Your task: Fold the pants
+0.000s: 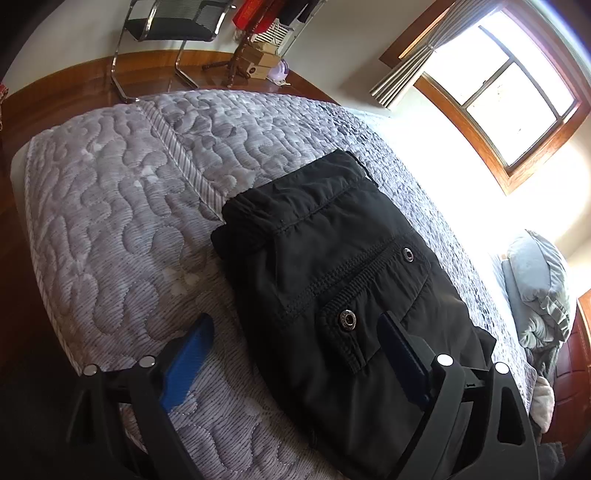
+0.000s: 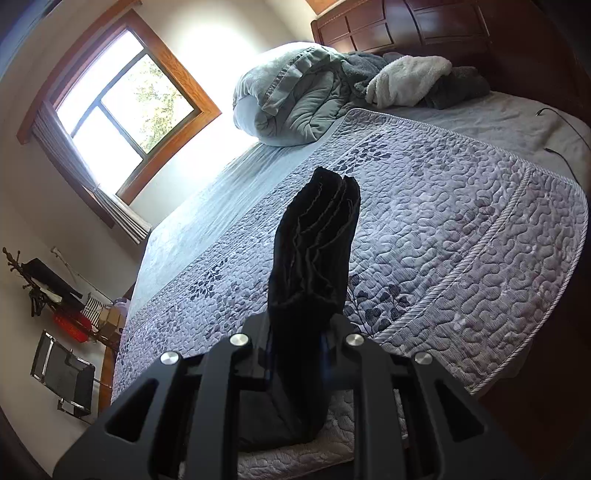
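step: a late fold. the pants (image 1: 343, 280) lie on the bed (image 1: 122, 236) as a thick black bundle, and one end of them is lifted up in the right tool (image 2: 295, 332).
right tool: pressed nearly together, pinching a stack of layered hems that stands up past its tips.
left tool: spread wide (image 1: 295, 354), pinching nothing. one finger (image 1: 188, 362) is over the quilt beside the bundle, the other over the fabric by the near pocket; whether either touches i can't tell from here.
where the pants are: near the foot-end corner of the bed, on the grey quilt (image 2: 461, 229), well apart from the heaped bedding (image 2: 295, 96) at the headboard.
next move: by my reckoning the lifted end wants carrying across and laying flat on the bundle with edges lined up, the left tool steadying the lower layers so they don't drag.
risk: the stack is thick, so a layer could slip out of the pinch.
count, pants: one pair.
count, snaps: two metal ones (image 1: 348, 319) showing on the pocket side.
count, tools: two.
count, chairs: one (image 1: 173, 22) by the far wall.
count, windows: one (image 2: 125, 99).
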Demonstrator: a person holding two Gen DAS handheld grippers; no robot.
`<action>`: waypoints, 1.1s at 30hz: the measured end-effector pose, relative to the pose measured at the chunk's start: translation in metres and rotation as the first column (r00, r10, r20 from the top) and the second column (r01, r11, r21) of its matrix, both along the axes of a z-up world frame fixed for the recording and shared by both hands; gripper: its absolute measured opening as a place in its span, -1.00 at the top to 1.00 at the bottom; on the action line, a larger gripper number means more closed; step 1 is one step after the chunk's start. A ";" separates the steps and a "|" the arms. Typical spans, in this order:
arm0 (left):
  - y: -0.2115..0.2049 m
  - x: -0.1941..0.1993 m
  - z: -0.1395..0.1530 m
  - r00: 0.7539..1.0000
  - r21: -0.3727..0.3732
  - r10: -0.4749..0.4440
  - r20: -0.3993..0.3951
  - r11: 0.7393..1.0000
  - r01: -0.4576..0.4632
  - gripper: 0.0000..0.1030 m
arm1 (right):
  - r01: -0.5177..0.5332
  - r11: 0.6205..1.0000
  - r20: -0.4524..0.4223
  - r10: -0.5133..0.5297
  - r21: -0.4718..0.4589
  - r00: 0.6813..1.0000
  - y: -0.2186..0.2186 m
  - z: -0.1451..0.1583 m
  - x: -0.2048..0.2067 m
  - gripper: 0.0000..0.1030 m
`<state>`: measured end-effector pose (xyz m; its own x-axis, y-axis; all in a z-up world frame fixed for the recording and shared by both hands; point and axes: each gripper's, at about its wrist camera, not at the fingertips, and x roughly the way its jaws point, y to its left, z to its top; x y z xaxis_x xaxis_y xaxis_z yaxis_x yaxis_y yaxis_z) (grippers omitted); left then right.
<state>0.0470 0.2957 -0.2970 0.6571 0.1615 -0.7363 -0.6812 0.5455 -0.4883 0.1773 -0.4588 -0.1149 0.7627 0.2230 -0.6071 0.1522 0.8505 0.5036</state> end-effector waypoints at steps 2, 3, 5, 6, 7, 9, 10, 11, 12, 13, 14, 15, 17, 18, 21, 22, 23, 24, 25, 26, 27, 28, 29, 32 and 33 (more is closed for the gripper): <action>0.000 0.000 0.000 1.000 -0.001 0.002 -0.001 1.000 -0.002 -0.76 | -0.006 1.000 0.005 0.006 -0.019 1.000 0.005 0.005 0.000 0.68; 0.000 0.001 0.000 1.000 0.001 0.001 -0.003 1.000 -0.001 -0.76 | -0.008 1.000 0.005 0.009 -0.025 1.000 0.008 0.007 0.000 0.68; 0.000 0.002 0.000 1.000 0.006 0.000 -0.008 1.000 0.000 -0.76 | -0.014 0.999 0.008 0.014 -0.035 1.000 0.012 0.010 0.000 0.68; -0.001 0.003 0.000 1.000 0.007 -0.002 -0.012 1.000 0.002 -0.76 | -0.016 0.999 0.010 0.017 -0.042 1.000 0.015 0.011 0.000 0.68; 0.000 0.003 0.000 1.000 0.008 -0.002 -0.015 1.000 0.003 -0.76 | -0.020 0.999 0.013 0.020 -0.049 1.000 0.018 0.013 0.000 0.68; 0.000 0.004 -0.001 1.000 0.006 0.000 -0.016 1.000 0.000 -0.77 | -0.031 0.997 0.017 0.032 -0.076 0.999 0.025 0.018 0.001 0.68; 0.001 0.005 -0.001 1.000 0.005 0.002 -0.016 1.000 -0.002 -0.77 | -0.035 0.995 0.020 0.037 -0.095 0.999 0.029 0.021 0.001 0.68; 0.001 0.006 -0.001 1.000 0.006 0.004 -0.017 1.000 -0.003 -0.77 | -0.040 0.993 0.025 0.043 -0.111 0.999 0.033 0.024 0.001 0.68; 0.000 0.007 -0.002 1.000 0.009 0.005 -0.019 1.000 -0.005 -0.77 | -0.048 0.992 0.030 0.052 -0.119 0.998 0.036 0.026 0.001 0.68; 0.000 0.007 -0.002 1.000 0.012 0.006 -0.022 1.000 -0.005 -0.77 | -0.055 0.991 0.034 0.060 -0.125 0.998 0.039 0.028 0.001 0.68; 0.000 0.009 -0.002 1.000 0.015 0.006 -0.026 1.000 -0.006 -0.77 | -0.063 0.989 0.038 0.068 -0.132 0.997 0.041 0.029 0.001 0.68; -0.001 0.010 -0.002 1.000 0.018 0.006 -0.030 1.000 -0.005 -0.77 | -0.070 0.988 0.041 0.077 -0.138 0.996 0.044 0.031 0.001 0.68; -0.001 0.011 -0.003 0.999 0.022 0.006 -0.035 1.000 -0.005 -0.78 | -0.086 0.985 0.046 0.093 -0.149 0.995 0.049 0.033 0.002 0.68; -0.001 0.011 -0.003 0.999 0.024 0.007 -0.036 1.000 -0.006 -0.78 | -0.092 0.984 0.047 0.100 -0.154 0.994 0.051 0.034 0.002 0.68; 0.000 0.012 -0.004 0.999 0.022 0.007 -0.039 1.000 -0.006 -0.79 | -0.099 0.980 0.052 0.110 -0.171 0.993 0.054 0.037 0.002 0.68; 0.000 0.013 -0.004 0.999 0.020 0.008 -0.040 1.000 -0.007 -0.79 | -0.100 0.979 0.052 0.111 -0.177 0.992 0.055 0.037 0.002 0.68; 0.001 0.013 -0.005 0.999 0.020 0.008 -0.041 1.000 -0.007 -0.79 | -0.102 0.978 0.051 0.112 -0.181 0.992 0.056 0.037 0.002 0.68; 0.001 0.013 -0.005 0.999 0.021 0.008 -0.042 1.000 -0.007 -0.79 | -0.103 0.976 0.051 0.115 -0.191 0.992 0.057 0.036 0.002 0.68; 0.001 0.013 -0.005 0.999 0.022 0.008 -0.042 1.000 -0.007 -0.79 | -0.105 0.974 0.051 0.117 -0.199 0.992 0.058 0.037 0.002 0.68; 0.001 0.013 -0.005 0.999 0.023 0.007 -0.043 1.000 -0.006 -0.79 | -0.108 0.973 0.052 0.121 -0.204 0.991 0.059 0.037 0.002 0.68; 0.001 0.013 -0.005 0.999 0.025 0.006 -0.045 1.000 -0.005 -0.80 | -0.112 0.972 0.054 0.125 -0.207 0.991 0.061 0.037 0.001 0.68; 0.002 0.014 -0.005 0.999 0.026 0.006 -0.046 1.000 -0.005 -0.80 | -0.114 0.971 0.055 0.128 -0.210 0.990 0.062 0.038 0.001 0.68; 0.002 0.014 -0.005 0.999 0.026 0.006 -0.046 1.000 -0.004 -0.80 | -0.116 0.970 0.057 0.131 -0.214 0.990 0.063 0.039 0.001 0.68; 0.002 0.014 -0.005 0.999 0.026 0.005 -0.046 1.000 -0.004 -0.80 | -0.122 0.967 0.064 0.140 -0.222 0.988 0.065 0.042 -0.001 0.68; 0.002 0.014 -0.006 0.999 0.026 0.004 -0.047 1.000 -0.003 -0.80 | -0.124 0.966 0.066 0.143 -0.226 0.988 0.066 0.044 -0.002 0.68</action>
